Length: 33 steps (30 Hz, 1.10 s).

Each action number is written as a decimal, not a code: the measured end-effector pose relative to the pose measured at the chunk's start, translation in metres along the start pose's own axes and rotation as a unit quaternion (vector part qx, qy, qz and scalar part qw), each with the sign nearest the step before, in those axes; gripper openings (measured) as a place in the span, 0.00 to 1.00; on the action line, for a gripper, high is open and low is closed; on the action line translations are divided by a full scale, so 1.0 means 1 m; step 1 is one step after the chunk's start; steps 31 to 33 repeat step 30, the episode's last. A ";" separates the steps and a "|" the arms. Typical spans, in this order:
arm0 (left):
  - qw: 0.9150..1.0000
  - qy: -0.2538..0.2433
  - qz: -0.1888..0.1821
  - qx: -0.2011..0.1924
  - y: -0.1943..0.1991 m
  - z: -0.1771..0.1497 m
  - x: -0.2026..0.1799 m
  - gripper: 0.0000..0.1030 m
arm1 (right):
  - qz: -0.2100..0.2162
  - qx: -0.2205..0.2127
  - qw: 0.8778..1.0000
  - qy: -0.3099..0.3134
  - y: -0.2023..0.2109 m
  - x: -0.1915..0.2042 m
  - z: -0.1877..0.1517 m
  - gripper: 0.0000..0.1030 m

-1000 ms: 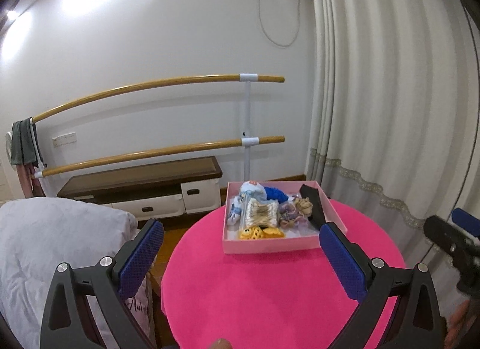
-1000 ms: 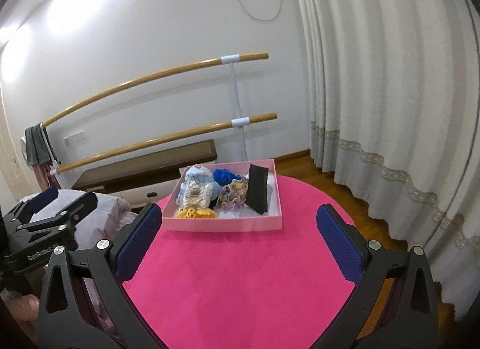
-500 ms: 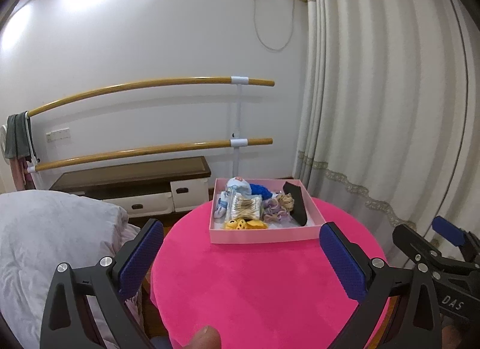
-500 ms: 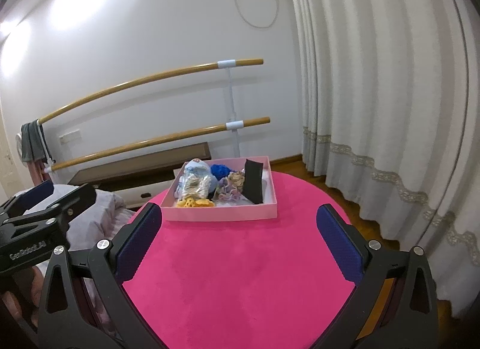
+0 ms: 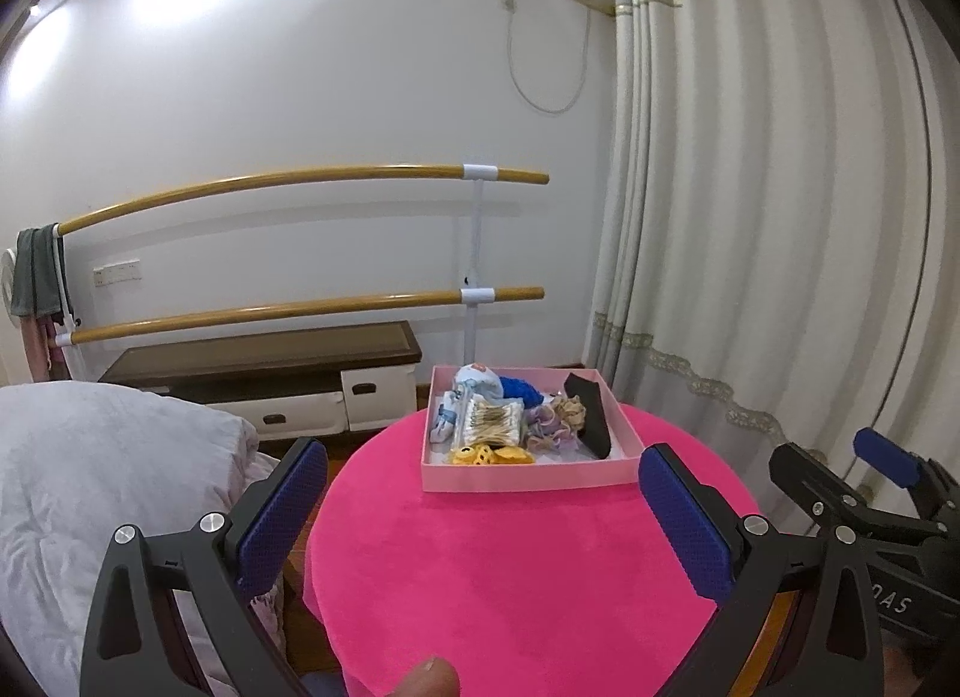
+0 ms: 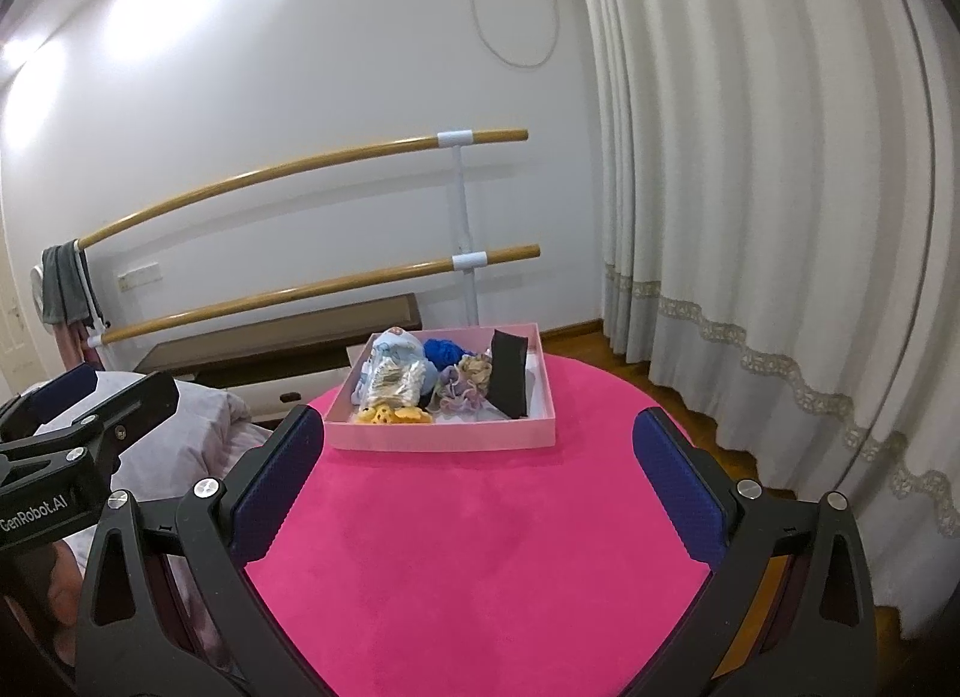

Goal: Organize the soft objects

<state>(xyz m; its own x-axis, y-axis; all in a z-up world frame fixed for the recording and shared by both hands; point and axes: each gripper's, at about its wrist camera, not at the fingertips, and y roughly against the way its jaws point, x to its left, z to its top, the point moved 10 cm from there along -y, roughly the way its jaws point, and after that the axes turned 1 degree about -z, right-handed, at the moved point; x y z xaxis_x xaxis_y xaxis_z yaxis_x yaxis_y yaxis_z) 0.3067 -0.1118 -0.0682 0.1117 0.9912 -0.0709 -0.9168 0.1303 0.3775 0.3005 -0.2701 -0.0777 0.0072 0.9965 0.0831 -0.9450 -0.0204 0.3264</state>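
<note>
Both grippers, the left gripper (image 5: 483, 508) and the right gripper (image 6: 477, 484), hang spread wide and hold nothing, well short of the pink box (image 6: 444, 438) straight ahead on the pink table (image 6: 480, 547). Every soft object in sight, such as the scrunchies (image 6: 465, 388) and blue yarn (image 6: 443, 353), sits gathered inside it, likely for tidiness. "GenRobot.AI" reads clearly; "DAS" is perhaps partial.

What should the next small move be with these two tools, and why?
Probably bring the right tool forward over the pink table toward the pink box. Both tools hold nothing and stand open, the left tool too, and every soft item, such as the black pouch, lies in the box beyond the fingertips.
</note>
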 end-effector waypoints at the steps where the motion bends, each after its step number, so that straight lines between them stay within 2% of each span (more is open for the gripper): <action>1: 1.000 0.001 0.001 0.000 0.000 0.000 0.000 1.00 | 0.000 -0.001 1.000 0.001 0.001 0.001 0.000 1.00; 18: 1.000 -0.001 0.009 -0.006 -0.001 -0.003 -0.003 1.00 | -0.002 -0.001 1.000 0.006 0.005 0.006 0.002 1.00; 33: 1.000 0.004 0.002 -0.022 -0.004 -0.003 -0.008 1.00 | -0.006 -0.008 1.000 0.001 0.010 0.001 0.007 1.00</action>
